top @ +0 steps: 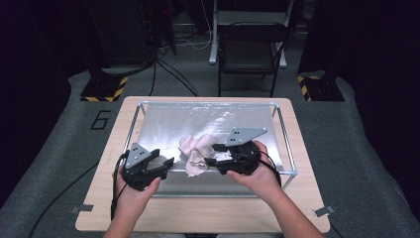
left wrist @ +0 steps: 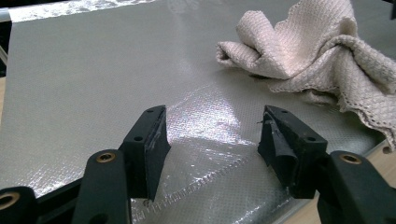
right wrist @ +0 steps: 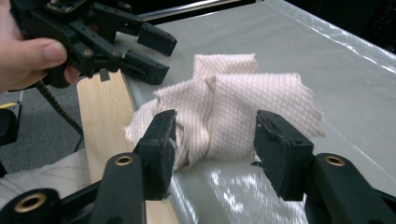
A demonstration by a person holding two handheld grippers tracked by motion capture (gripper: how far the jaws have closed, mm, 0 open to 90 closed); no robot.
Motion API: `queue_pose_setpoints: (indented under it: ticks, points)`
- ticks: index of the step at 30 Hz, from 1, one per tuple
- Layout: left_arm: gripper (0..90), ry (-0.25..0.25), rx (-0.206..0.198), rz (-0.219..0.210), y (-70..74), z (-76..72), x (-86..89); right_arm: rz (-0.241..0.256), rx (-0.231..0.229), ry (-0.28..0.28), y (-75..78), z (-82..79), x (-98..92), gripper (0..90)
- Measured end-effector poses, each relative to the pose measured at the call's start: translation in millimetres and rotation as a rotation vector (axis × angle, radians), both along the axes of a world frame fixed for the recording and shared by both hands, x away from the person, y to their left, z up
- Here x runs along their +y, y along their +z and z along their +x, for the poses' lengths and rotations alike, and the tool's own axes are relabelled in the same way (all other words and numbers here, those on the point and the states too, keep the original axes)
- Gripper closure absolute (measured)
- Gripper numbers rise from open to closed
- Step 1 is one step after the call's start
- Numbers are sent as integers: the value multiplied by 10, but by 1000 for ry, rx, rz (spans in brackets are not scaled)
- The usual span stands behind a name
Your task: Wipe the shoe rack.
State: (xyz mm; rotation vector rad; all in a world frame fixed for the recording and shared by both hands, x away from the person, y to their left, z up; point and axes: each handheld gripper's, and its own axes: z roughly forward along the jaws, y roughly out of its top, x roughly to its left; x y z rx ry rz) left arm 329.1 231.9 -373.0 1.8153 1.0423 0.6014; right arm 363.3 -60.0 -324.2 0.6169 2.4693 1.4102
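On the silver mat (top: pixel 163 124), a crumpled cloth (top: pixel 195 153) lies between both grippers' spread, empty jaws.

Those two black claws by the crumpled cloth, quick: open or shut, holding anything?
Left gripper: open, holding nothing, over the silver mat beside the cloth.
Right gripper: open, holding nothing, jaws pointed at the cloth.

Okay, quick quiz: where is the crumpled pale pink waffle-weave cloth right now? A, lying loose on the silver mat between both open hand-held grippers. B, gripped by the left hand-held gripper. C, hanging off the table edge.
A: the crumpled pale pink waffle-weave cloth lies on the silver mat; both the left hand-held gripper and right hand-held gripper are open.
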Motion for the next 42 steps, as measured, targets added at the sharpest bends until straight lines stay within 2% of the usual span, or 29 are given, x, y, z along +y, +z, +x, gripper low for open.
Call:
queue_pose_setpoints:
  ticks: [6,7,17,18,21,25,31,33,35,38,40,42]
  points:
    - [409,-2,1,-2,0,3,-3,-5,-5,-19,-3,52,143,412]
    - [409,-3,4,-1,2,4,-1,6,-16,-29,-7,60,164,404]
    - [409,-2,2,-2,0,5,-3,15,-13,-24,53,137,359,313]
    - [409,0,3,-3,1,4,-3,8,-22,-27,50,150,379,309]
    - [409,-2,2,-4,0,5,-3,-18,-9,-27,24,197,426,308]
    - [409,-2,2,-2,1,8,-2,-46,7,-33,-31,233,470,318]
    - [409,-2,3,-3,1,9,-3,-79,36,-27,-61,226,497,382]
    - [409,-2,2,-2,1,8,-3,-78,32,-32,-69,215,516,397]
    - [409,-2,0,-2,0,7,-2,-97,39,-17,-71,207,524,406]
    - [409,3,-8,-6,-7,8,-8,-109,22,-27,-89,198,544,430]
    - [409,3,-7,-6,-7,8,-8,-134,28,-21,-91,193,545,452]
    - [409,-2,0,-1,-2,6,-4,-139,30,-29,-102,186,556,473]
